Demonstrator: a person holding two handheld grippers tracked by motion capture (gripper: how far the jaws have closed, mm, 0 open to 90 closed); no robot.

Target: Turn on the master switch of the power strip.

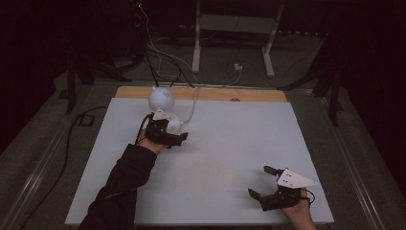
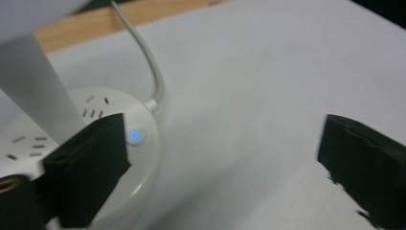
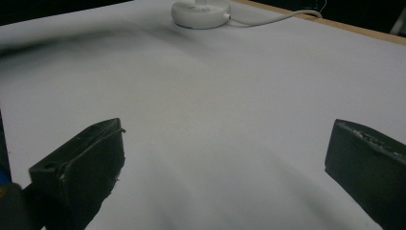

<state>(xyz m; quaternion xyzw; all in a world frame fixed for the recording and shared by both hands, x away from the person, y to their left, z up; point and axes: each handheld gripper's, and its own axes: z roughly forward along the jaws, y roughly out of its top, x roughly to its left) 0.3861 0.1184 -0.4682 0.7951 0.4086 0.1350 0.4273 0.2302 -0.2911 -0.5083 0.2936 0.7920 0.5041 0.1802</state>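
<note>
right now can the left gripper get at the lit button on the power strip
Probably yes. The left gripper is open with nothing between its jaws, and one jaw already hangs over the round power strip, right beside the blue button. Nothing covers the button; the white stem plugged in stands off to the side.

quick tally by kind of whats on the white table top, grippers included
round white power strip with a lit blue button: 1
white lamp with a globe-shaped head, standing on the strip: 1
white cord running off the back edge: 1
handheld two-jaw grippers: 2, left gripper by the strip, right gripper near the front edge, both open with nothing between the jaws
total: 5
</note>
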